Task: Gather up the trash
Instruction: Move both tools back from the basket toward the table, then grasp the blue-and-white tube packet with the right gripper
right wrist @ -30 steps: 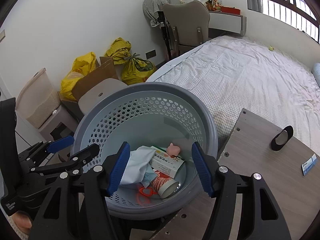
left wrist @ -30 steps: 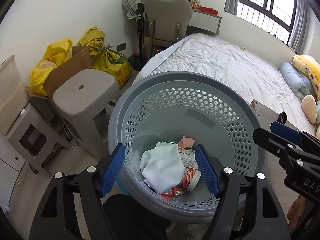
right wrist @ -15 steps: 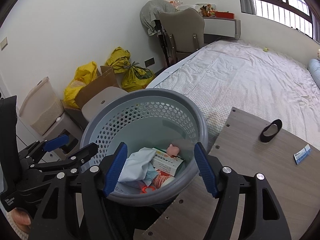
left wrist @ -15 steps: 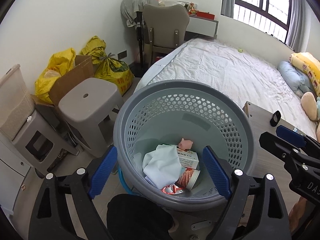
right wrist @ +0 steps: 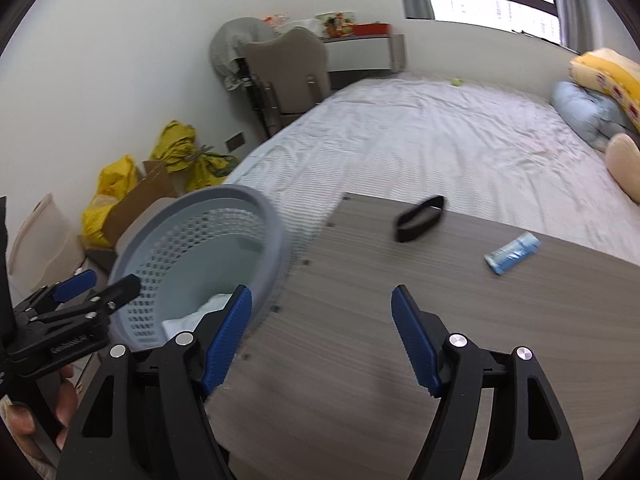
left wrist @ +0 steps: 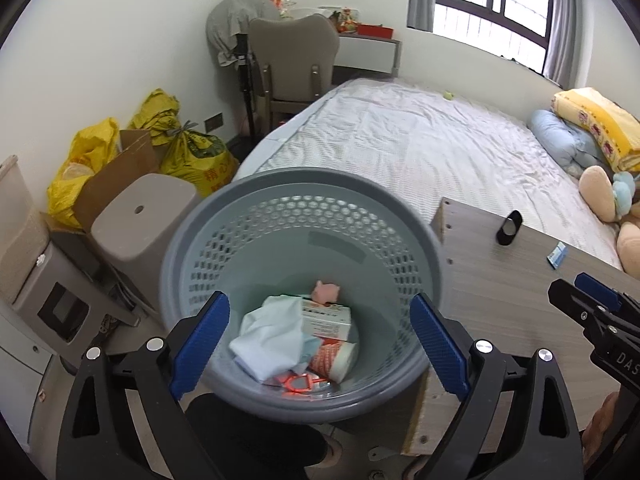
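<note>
— Where is the trash?

— Inside the grey perforated basket (left wrist: 304, 216), framed between the left gripper (left wrist: 316, 336)'s spread, empty jaws: white cloth (left wrist: 272, 336), medicine box (left wrist: 326, 316), pink scrap (left wrist: 328, 292).

— The right gripper (right wrist: 320, 328)?

— Jaws apart, empty, above the wooden table (right wrist: 360, 360); a blue packet (right wrist: 512, 252) and black oval object (right wrist: 420, 218) lie beyond them.

We're looking at the left gripper (left wrist: 319, 334): matte black angular arms, ribbed blue pads (left wrist: 200, 345) and round silver screws near each finger base. Our right gripper (right wrist: 322, 336) is built the same, blue ribbed pads (right wrist: 415, 340) on black arms. White lettering marks both black bodies, and bare fingers (right wrist: 22, 420) wrap the left handle.
</note>
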Demonstrator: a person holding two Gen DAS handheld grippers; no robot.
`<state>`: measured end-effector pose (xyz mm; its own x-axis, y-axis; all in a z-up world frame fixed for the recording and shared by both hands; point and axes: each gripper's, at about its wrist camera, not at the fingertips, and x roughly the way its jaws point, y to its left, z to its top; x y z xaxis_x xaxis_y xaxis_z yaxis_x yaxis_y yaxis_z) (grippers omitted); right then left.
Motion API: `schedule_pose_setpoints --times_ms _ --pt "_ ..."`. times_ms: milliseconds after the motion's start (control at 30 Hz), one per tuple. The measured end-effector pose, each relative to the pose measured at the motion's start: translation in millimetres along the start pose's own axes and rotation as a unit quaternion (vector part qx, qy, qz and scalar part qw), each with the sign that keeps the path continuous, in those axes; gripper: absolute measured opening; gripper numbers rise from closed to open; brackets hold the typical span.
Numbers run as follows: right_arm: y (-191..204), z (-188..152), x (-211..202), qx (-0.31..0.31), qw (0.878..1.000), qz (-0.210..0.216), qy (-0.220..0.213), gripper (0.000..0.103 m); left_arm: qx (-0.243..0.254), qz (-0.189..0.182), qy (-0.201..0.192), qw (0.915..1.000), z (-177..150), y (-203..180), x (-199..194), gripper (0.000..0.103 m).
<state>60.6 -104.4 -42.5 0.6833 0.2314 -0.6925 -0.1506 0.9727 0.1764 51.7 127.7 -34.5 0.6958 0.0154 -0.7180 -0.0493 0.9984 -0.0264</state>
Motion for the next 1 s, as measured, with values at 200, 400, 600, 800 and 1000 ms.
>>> schedule_pose_setpoints --times_ms 200,400,600,800,1000 --pt "-46.8 -3.8 7.3 0.04 0.998 -0.055 0.012 0.069 0.023 -0.026 0.005 0.9994 6.7 -36.2 14.3 0.09" --pt "-85.0 1.5 21.8 0.083 0.992 -0.09 0.018 0.069 0.042 -0.044 0.005 0.9981 15.1 -66.3 27.2 0.09" --pt "-115.9 17.0 49.1 0.125 0.984 -0.123 0.03 0.069 0.056 -0.051 0.006 0.9972 19.9 -87.3 40.2 0.09" --pt "-131.7 33.7 74.1 0.14 0.975 -0.166 0.041 0.069 0.05 -0.062 0.021 0.9966 22.8 -95.7 56.3 0.09" --pt "-139.8 41.9 91.7 0.136 0.968 -0.2 0.061 0.069 0.049 -0.066 0.028 0.9962 25.0 -100.7 66.5 0.09"
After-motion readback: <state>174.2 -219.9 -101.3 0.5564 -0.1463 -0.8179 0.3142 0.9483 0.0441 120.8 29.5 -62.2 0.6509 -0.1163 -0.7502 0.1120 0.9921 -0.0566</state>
